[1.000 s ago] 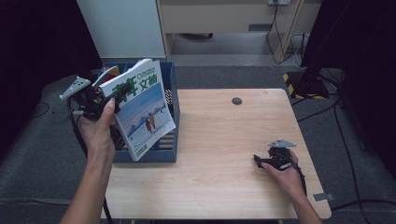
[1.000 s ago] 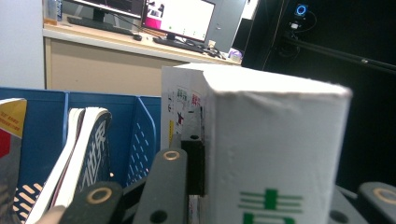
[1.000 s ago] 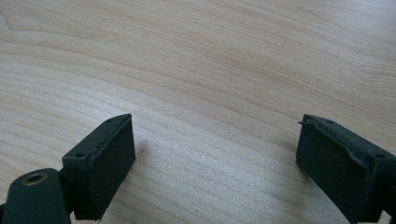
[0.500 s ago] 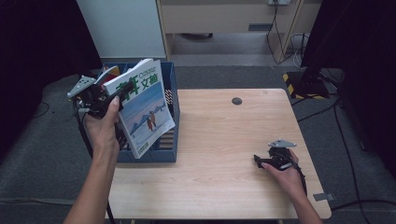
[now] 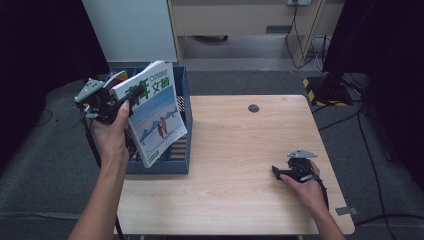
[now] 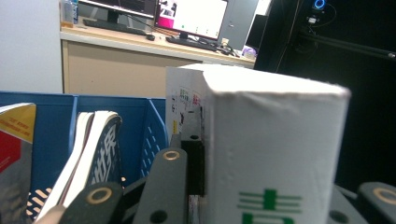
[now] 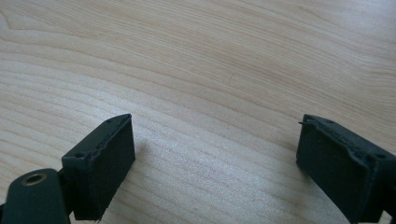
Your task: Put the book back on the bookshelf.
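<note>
A: Starting big. The light wood-grain laminate table (image 5: 235, 165) is flat, matte and mostly bare, presumably kept that way as working space. Only a small dark round disc (image 5: 253, 108) sits near its far edge.

B: And the rack?

A: The blue rigid plastic file rack with slotted dividers (image 5: 184, 100) stands at the table's left end. Its upright compartments keep magazines on edge, and its perforated walls show in the left gripper view (image 6: 152, 135). A curved dark-covered magazine (image 6: 100, 149) leans in one slot, and a red and yellow one (image 6: 16, 140) stands left of it.

B: Where's the thing being handled?

A: The glossy white-and-blue magazine with green characters and a snow photo on its cover (image 5: 155, 112) is held up above the rack, tilted, lower edge down near the slots. I'd say it's either going in or coming out (can't tell which). Paper stack looks thin but stiff enough to stay flat when pinched at one edge.

B: Grip?

A: The left gripper (image 5: 131, 96) is clamped on the magazine's upper left edge, jaws closed down to the thickness of the paper block (image 6: 275, 154). An edge grip keeps the cover clear of the dividers.

B: Other hand?

A: The right gripper (image 5: 277, 172) rests low on the table near the right front, well away from the rack. Its black, blocky, matte-padded jaws are spread wide with nothing between them, so it looks parked.
</note>
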`<act>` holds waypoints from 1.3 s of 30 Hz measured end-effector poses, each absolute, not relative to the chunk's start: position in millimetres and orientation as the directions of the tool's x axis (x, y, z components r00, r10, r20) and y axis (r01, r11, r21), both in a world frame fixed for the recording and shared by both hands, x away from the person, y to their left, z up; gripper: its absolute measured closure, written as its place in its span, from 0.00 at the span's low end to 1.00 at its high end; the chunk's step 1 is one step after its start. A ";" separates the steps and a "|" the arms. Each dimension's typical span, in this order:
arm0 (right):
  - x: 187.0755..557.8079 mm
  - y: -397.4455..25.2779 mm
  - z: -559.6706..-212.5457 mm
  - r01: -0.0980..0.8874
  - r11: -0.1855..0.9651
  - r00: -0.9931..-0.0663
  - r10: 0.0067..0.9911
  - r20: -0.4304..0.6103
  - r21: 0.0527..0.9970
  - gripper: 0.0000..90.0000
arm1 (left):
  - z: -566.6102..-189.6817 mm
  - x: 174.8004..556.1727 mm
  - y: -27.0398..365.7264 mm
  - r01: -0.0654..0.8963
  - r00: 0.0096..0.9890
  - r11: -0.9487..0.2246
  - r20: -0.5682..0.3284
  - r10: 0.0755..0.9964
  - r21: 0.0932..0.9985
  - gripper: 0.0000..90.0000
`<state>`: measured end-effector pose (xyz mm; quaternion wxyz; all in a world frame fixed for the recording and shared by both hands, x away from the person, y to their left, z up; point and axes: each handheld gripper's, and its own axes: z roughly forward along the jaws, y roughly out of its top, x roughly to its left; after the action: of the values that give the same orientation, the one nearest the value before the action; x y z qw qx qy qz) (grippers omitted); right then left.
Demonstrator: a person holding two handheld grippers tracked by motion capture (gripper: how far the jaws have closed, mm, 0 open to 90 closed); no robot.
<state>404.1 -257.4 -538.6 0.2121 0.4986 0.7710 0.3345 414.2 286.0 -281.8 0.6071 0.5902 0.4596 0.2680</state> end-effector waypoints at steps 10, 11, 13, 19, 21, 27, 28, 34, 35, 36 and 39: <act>404.1 -257.4 -538.6 0.627 0.279 -0.413 0.911 0.007 0.727 0.13 | -281.2 417.7 282.4 0.216 0.410 0.146 -0.226 0.884 0.965 0.81; 404.1 -257.4 -538.6 0.627 0.279 -0.413 0.911 0.006 0.728 0.13 | -281.2 418.3 281.6 0.215 0.407 0.146 -0.224 0.886 0.966 0.81; 404.1 -257.4 -538.6 0.627 0.279 -0.413 0.911 0.006 0.727 0.13 | -281.2 419.7 279.6 0.212 0.398 0.146 -0.222 0.890 0.966 0.81; 404.1 -257.4 -538.6 0.627 0.279 -0.413 0.911 0.007 0.727 0.13 | -282.6 424.3 273.5 0.210 0.377 0.131 -0.204 0.903 0.969 0.82; 404.1 -257.4 -538.6 0.627 0.279 -0.413 0.911 0.007 0.727 0.13 | -283.3 425.9 273.0 0.212 0.374 0.137 -0.209 0.903 0.968 0.81; 404.1 -257.4 -538.6 0.627 0.279 -0.413 0.911 0.006 0.727 0.13 | -286.2 431.5 272.4 0.212 0.365 0.149 -0.219 0.905 0.966 0.81; 404.0 -257.3 -538.6 0.627 0.279 -0.413 0.911 0.007 0.727 0.13 | -286.8 432.5 272.0 0.212 0.364 0.152 -0.223 0.905 0.965 0.81; 403.8 -257.4 -538.6 0.628 0.278 -0.412 0.911 0.008 0.727 0.13 | -288.7 437.2 269.9 0.207 0.360 0.159 -0.226 0.905 0.965 0.81; 403.8 -257.4 -538.6 0.628 0.278 -0.412 0.911 0.008 0.727 0.13 | -289.2 438.2 269.3 0.207 0.356 0.160 -0.227 0.906 0.965 0.81; 403.9 -257.5 -538.6 0.627 0.279 -0.413 0.911 0.007 0.727 0.13 | -289.4 438.6 269.1 0.209 0.356 0.157 -0.225 0.907 0.965 0.81; 403.8 -257.5 -538.6 0.628 0.278 -0.412 0.911 0.008 0.727 0.13 | -290.3 440.1 267.5 0.207 0.351 0.157 -0.224 0.909 0.966 0.81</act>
<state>403.8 -257.5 -538.6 0.2117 0.4991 0.7707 0.3347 440.1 267.5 -290.3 0.5864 0.5759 0.4846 0.2994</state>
